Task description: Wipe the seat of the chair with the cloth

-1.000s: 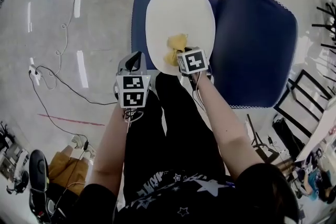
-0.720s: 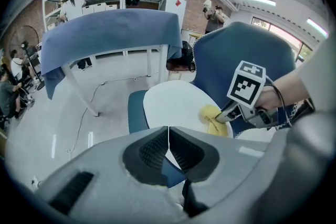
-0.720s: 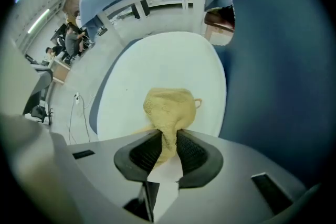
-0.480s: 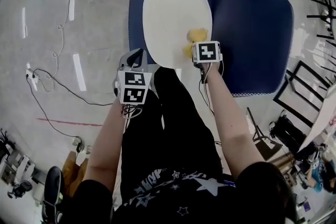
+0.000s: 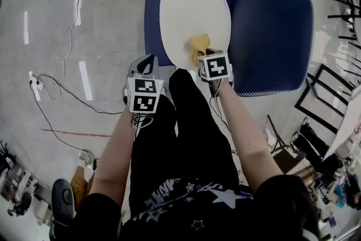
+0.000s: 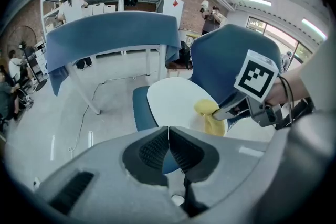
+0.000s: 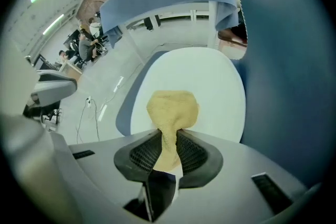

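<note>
Far left: cable (image 5: pixel 56 87) loose on the floor (image 5: pixel 101 20), well apart from the work, no concern. L gripper (image 5: pixel 148 62) hangs just off the seat's near-left edge, above my leg (image 5: pixel 155 138). Its jaws are together w/ nothing between them, so it's idle. Seat (image 5: pixel 192 8) is a white oval, long axis running away from me. Cloth (image 5: pixel 199 42) lies on the near part of the seat, right of centre, close to the front rim. R gripper (image 5: pixel 203 56) has it: jaws clamped on a twisted neck of the cloth, the rest fanning out ahead of the tips onto the seat. Right again is the blue back (image 5: pixel 273 31), not touched.

Step, imo: mid-wipe, R doing the strokes, near-right patch under the cloth now. The far half and left side lie bare of it, though I can't judge clean vs dirty on white. Next move, I reckon: hold the clamp, press the wad flat, then sweep left across the seat or push fwd along the oval. Watch the front rim so the cloth doesn't slide off, and mind the L gripper if sweeping its way.

Cloth axis: its long axis is in line w/ the R jaws. The narrow end sits in the grip toward me. The broad end points away toward the far rim, tilted a bit left in the head view.
</note>
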A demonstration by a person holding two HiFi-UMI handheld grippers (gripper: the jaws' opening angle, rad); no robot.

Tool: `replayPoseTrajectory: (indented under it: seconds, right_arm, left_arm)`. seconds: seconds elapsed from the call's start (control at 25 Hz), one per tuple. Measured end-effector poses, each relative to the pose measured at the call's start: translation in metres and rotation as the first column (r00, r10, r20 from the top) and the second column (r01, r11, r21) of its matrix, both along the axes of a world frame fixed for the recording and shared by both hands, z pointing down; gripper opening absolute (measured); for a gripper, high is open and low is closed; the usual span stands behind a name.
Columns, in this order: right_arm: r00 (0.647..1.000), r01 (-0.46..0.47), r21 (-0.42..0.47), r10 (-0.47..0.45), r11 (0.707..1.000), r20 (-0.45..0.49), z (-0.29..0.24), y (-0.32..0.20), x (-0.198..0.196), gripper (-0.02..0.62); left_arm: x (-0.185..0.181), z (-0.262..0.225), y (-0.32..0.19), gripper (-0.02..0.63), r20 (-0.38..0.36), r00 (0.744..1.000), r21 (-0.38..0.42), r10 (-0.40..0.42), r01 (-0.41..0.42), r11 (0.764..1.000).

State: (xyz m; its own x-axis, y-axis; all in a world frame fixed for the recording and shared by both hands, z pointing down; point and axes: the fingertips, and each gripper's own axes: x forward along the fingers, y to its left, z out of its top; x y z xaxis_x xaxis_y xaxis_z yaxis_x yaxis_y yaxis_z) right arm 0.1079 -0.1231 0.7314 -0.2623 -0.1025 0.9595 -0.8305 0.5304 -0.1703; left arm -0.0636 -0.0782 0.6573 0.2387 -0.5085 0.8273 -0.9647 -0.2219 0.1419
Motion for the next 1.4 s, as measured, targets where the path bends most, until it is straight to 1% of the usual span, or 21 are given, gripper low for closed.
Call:
replayPoseTrajectory:
  seconds: [0.12,0.24,0.32,0.4,0.48,0.56,0.76,0.84,0.92,1.04,1.12,1.2,1.32,1.4]
  right_arm:
    - [0.997,0.033,-0.016,-0.032,0.999,0.064,-0.002,0.022,-0.029,0.087]
    - [0.990,0.089,-0.025,-0.086,0.996,0.109,0.000,0.042,-0.056,0.087]
    - [0.989,0.114,-0.031,-0.111,0.993,0.103,0.006,0.051,-0.066,0.087]
    - [0.991,0.122,-0.034,-0.120,0.992,0.065,0.014,0.056,-0.064,0.087]
    - [0.994,0.113,-0.034,-0.112,0.993,0.020,0.022,0.058,-0.055,0.087]
    - [0.996,0.090,-0.036,-0.091,0.995,-0.021,0.028,0.059,-0.042,0.087]
    - [0.992,0.051,-0.035,-0.055,0.998,-0.113,0.038,0.060,0.006,0.087]
    - [0.989,0.030,-0.020,-0.032,0.999,-0.145,0.036,0.057,0.023,0.087]
    - [0.984,-0.006,0.001,0.006,1.000,-0.176,0.032,0.052,0.038,0.087]
    - [0.969,-0.099,-0.001,0.097,0.995,-0.228,0.027,0.052,0.058,0.087]
    - [0.957,-0.141,0.026,0.143,0.990,-0.251,0.026,0.047,0.067,0.087]
    - [0.946,-0.182,0.026,0.182,0.983,-0.270,0.026,0.049,0.074,0.087]
    - [0.948,-0.189,0.052,0.196,0.981,-0.251,0.020,0.045,0.074,0.087]
    - [0.947,-0.201,0.049,0.207,0.978,-0.247,0.014,0.051,0.073,0.087]
  left_arm:
    - [-0.005,0.000,0.013,0.021,0.002,1.000,0.003,0.000,0.000,1.000]
    - [-0.011,-0.001,0.024,0.021,0.007,1.000,0.006,-0.004,0.004,1.000]
    - [-0.016,-0.004,0.030,0.021,-0.004,1.000,-0.002,-0.026,0.026,1.000]
    - [-0.019,-0.005,0.034,0.021,-0.023,0.998,-0.005,-0.055,0.055,0.998]
    - [-0.022,-0.003,0.040,0.021,-0.027,0.998,-0.006,-0.062,0.061,0.998]
    - [-0.023,0.000,0.046,0.021,-0.026,0.998,-0.010,-0.051,0.051,0.999]
    - [-0.016,0.006,0.053,0.021,-0.021,1.000,-0.024,-0.014,0.014,1.000]
    - [-0.011,0.004,0.053,0.021,-0.025,1.000,-0.018,-0.003,0.002,1.000]
    - [-0.005,0.002,0.051,0.021,-0.028,1.000,-0.009,0.013,-0.013,1.000]
    - [0.004,0.000,0.045,0.021,-0.032,0.999,0.001,0.042,-0.042,0.999]
    - [0.009,0.000,0.042,0.021,-0.032,0.998,0.009,0.060,-0.059,0.998]
    - [0.014,0.000,0.040,0.021,-0.035,0.997,0.018,0.075,-0.074,0.997]
    - [0.018,-0.004,0.040,0.021,-0.039,0.995,0.032,0.089,-0.087,0.996]
    - [0.017,-0.008,0.043,0.021,-0.040,0.995,0.042,0.094,-0.093,0.995]
